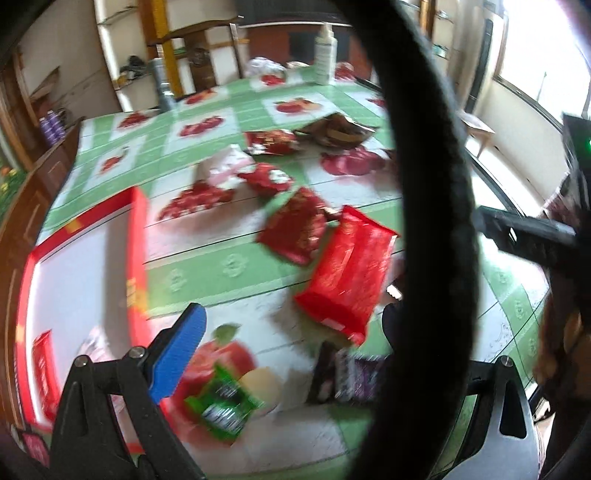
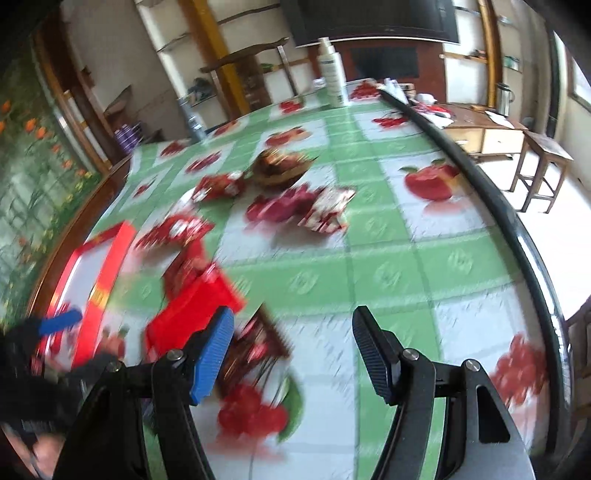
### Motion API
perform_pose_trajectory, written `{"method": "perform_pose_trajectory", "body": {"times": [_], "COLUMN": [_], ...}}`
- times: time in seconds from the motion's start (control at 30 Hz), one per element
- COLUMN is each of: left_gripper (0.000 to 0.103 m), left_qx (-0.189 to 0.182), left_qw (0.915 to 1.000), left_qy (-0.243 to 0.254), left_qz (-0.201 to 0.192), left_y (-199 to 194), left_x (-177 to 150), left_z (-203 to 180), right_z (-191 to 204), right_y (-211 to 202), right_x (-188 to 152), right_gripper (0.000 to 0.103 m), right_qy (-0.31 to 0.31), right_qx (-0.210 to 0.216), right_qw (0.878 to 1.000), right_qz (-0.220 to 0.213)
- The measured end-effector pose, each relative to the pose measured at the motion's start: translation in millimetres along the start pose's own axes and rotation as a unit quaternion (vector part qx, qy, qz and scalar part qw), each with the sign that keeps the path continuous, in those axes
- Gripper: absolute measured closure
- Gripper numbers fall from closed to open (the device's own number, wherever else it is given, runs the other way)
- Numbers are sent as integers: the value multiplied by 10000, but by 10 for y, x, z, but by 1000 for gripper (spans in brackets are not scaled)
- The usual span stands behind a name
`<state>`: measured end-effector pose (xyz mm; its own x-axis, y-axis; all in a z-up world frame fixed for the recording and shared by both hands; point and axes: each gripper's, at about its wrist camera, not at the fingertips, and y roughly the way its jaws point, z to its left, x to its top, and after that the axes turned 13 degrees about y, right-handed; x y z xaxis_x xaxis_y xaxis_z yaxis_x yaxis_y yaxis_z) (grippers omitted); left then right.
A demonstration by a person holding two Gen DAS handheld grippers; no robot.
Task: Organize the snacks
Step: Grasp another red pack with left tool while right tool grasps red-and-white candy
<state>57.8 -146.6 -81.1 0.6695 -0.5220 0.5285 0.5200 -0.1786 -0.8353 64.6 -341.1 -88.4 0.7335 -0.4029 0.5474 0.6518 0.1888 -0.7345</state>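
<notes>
A: From the left wrist, nearest us is the left gripper [image 1: 280, 354], fingers spread and empty over a green packet [image 1: 221, 402]. The red box [image 1: 85, 266] already holds a couple of packets.

B: So we've barely started?

A: We judge so. From the right wrist, the right gripper [image 2: 291, 354] gapes empty too; the red bag [image 2: 195, 314] and other snacks still litter the worktop [image 2: 388, 266].

Wooden shelves [image 2: 236, 74]; dark TV [image 2: 376, 18]; wooden stool [image 2: 543, 162]; daylight.
</notes>
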Motion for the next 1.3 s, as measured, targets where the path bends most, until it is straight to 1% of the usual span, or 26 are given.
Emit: {"method": "perform_pose_trajectory", "body": {"times": [0.17, 0.2, 0.3, 0.4, 0.5, 0.57, 0.67, 0.7, 0.73, 0.77, 0.8, 0.83, 0.87, 0.93, 1.07, 1.2, 1.23, 1.27, 1.3], "left_gripper": [7, 7, 7, 7, 7, 7, 8, 9, 11, 19, 24, 35, 44, 53, 55, 55, 55, 55, 55], "left_qx": [-172, -227, -237, -268, -391, -519, -545, -554, -567, -568, -545, -562, -560, -542, -389, -389, -359, -348, -342], "left_qw": [9994, 9990, 9983, 9976, 9959, 9958, 9955, 9954, 9954, 9954, 9956, 9956, 9956, 9956, 9963, 9972, 9977, 9980, 9984], "left_qy": [279, 337, 438, 454, 525, 504, 567, 582, 597, 612, 634, 653, 671, 695, 701, 588, 544, 494, 439], "left_qz": [147, 182, 301, 445, 618, 561, 536, 518, 490, 467, 418, 377, 345, 323, 306, 233, 196, 165, 135], "left_y": [210, 247, 372, 501, 639, 657, 685, 689, 689, 686, 664, 640, 618, 600, 555, 437, 384, 339, 291], "left_x": [155, 171, 216, 242, 225, 240, 274, 283, 289, 301, 303, 305, 310, 311, 285, 228, 207, 189, 171], "left_z": [-116, -139, -177, -165, -156, -139, -138, -135, -132, -135, -136, -140, -143, -156, -188, -184, -178, -161, -143], "right_z": [-47, -50, -58, -58, -25, -1, 51, 71, 87, 91, 87, 76, 54, 25, 17, 43, 51, 54, 58], "right_y": [177, 198, 317, 427, 543, 615, 731, 760, 780, 791, 788, 788, 770, 714, 537, 283, 220, 159, 115], "right_x": [247, 265, 338, 379, 429, 475, 548, 570, 587, 597, 605, 609, 606, 566, 451, 313, 284, 252, 232], "right_gripper": [36, 36, 36, 36, 36, 36, 36, 36, 36, 44, 53, 75, 74, 75, 76, 77, 82, 103, 102], "right_qy": [189, 201, 209, 207, 148, 107, -26, -97, -157, -195, -228, -218, -190, -194, -173, -216, -231, -228, -225], "right_qx": [-146, -135, -154, -187, -295, -343, -534, -603, -664, -711, -758, -751, -698, -650, -467, -207, -121, -62, -12], "right_qw": [9997, 9997, 9996, 9995, 9993, 9991, 9983, 9979, 9974, 9971, 9967, 9968, 9972, 9975, 9987, 9995, 9997, 9997, 9997], "right_qz": [1, 6, 56, 134, 186, 214, 237, 219, 214, 208, 184, 190, 207, 187, 105, 33, 14, 10, -2]}}
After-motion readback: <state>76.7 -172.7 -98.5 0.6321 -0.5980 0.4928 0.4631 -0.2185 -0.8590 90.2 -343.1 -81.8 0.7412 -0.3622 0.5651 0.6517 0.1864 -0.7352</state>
